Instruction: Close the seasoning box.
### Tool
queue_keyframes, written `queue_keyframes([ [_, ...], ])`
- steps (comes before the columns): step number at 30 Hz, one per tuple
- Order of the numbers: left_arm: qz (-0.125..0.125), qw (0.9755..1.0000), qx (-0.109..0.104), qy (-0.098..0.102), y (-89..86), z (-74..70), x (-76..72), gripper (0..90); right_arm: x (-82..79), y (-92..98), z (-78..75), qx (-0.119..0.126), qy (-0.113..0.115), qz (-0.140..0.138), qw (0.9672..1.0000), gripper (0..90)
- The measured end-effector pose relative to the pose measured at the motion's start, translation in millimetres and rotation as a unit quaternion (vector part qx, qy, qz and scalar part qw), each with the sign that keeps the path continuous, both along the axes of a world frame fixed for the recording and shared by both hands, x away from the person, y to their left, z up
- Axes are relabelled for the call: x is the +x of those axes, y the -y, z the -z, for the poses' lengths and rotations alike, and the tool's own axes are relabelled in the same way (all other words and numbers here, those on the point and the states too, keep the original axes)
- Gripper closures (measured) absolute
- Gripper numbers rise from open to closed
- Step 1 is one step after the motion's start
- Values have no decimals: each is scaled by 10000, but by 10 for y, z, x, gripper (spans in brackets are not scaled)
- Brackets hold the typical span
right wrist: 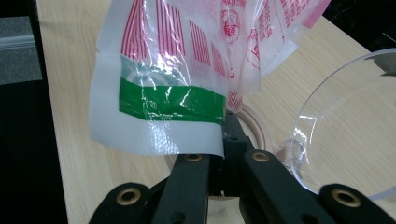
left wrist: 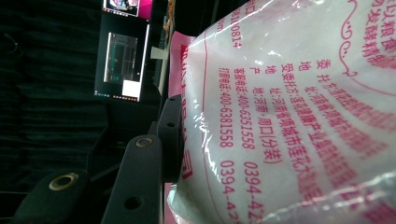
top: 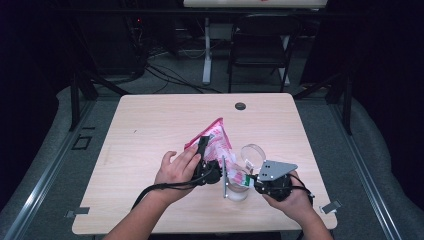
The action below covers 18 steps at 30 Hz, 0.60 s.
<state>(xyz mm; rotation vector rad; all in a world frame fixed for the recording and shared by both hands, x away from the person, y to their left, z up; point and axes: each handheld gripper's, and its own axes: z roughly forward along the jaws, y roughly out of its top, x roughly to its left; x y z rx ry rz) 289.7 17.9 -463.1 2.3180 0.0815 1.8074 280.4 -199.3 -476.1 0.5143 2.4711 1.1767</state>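
A: Why is the bag (top: 212,141) held up at both ends?

B: It looks like a pour being set up. The left gripper (top: 204,159) has its jaws clamped on the fat, full part of the bag — in the left gripper view the printed plastic (left wrist: 299,116) bulges right against one black jaw. The right gripper (top: 254,179) has its jaws pressed together on the bag's lower corner, by the green stripe (right wrist: 170,101), so that corner stays put while the rest is tipped.

A: And what's under the corner?

B: A jar (top: 236,189) stands on the table (top: 150,130) between the two hands, with its clear lid (top: 253,152) swung open behind it. In the right gripper view the jar's rim (right wrist: 259,123) peeks out just beyond the jaws, and the lid (right wrist: 345,126) sits close on the right. I'd judge the corner is being kept over the mouth.

A: Room to move?

B: Plenty on the far half of the table — bare wood up to the round hole (top: 240,106). The tight spots are the open lid just beside the bag and the near edge, close to the right hand (top: 292,197).
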Motion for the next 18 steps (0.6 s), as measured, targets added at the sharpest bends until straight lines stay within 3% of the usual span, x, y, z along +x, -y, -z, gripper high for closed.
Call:
queue_keyframes([
  [18, 40, 10000, -2, 52, 16, 19, -13, 641, 17, 22, 19, -24, -33, 47, 10000, 900],
])
